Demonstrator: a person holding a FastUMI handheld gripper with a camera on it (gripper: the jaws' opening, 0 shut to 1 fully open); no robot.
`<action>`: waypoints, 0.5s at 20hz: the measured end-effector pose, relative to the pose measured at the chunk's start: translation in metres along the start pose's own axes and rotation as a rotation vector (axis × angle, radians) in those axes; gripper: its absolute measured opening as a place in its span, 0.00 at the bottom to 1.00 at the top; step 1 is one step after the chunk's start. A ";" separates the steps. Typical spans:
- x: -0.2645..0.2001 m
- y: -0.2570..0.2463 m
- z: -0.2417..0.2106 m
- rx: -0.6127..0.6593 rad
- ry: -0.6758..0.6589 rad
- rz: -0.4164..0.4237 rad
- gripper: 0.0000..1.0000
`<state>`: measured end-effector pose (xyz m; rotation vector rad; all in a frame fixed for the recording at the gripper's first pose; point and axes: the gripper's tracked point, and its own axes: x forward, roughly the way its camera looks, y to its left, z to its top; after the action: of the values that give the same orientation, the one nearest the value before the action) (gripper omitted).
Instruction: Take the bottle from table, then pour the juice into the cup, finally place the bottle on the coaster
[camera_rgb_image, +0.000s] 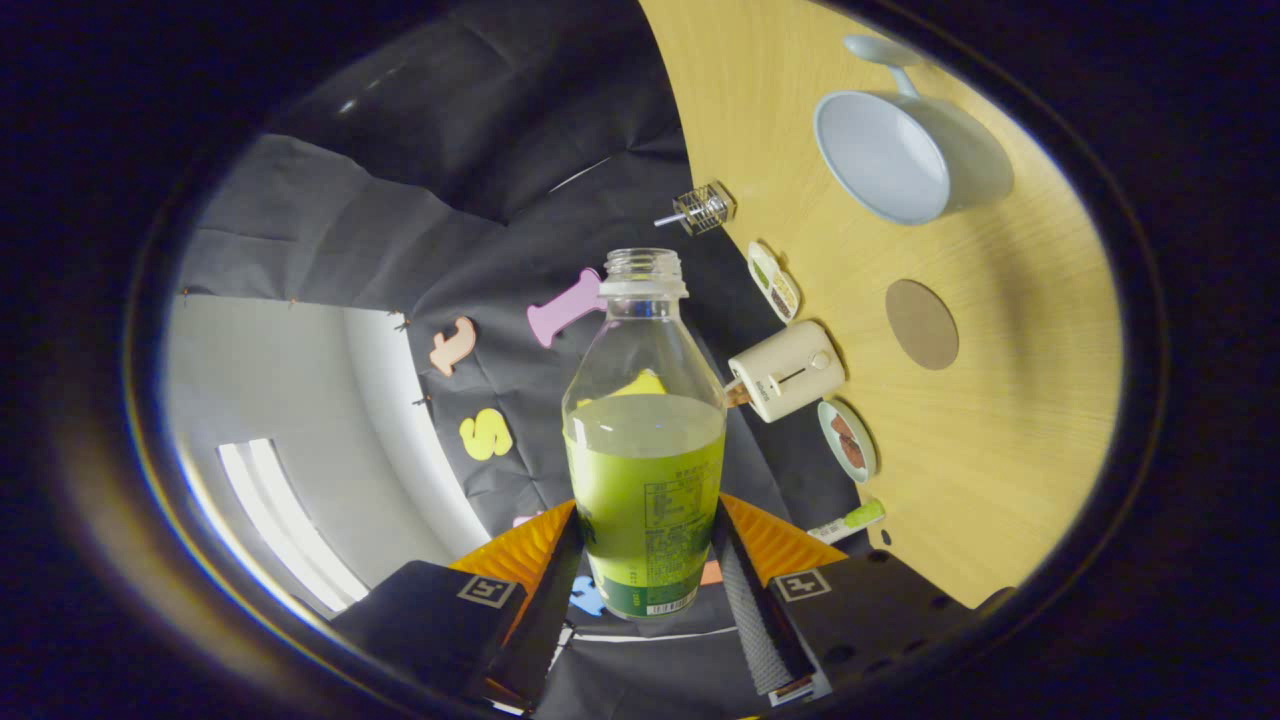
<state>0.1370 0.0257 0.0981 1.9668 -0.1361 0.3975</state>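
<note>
your tongs (645, 560) pinch the open bottle (645, 440), both fingers pressed on its sides. the cup (905, 155) and coaster (921, 323) sit apart on the table (1010, 420).

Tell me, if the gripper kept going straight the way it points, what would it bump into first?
Probably the black cloth wall. The gripper is shut on the open bottle, which travels with it, and the cloth lies beyond the bottle's mouth. The table and cup sit off to the side. Depth is hard to judge.
</note>
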 end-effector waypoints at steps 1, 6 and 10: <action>-0.002 -0.002 0.000 -0.033 0.005 -0.008 0.78; -0.014 -0.009 -0.007 -0.187 0.044 -0.055 0.78; -0.022 -0.012 -0.009 -0.346 0.071 -0.098 0.78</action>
<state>0.1175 0.0371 0.0835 1.6096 -0.0580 0.3540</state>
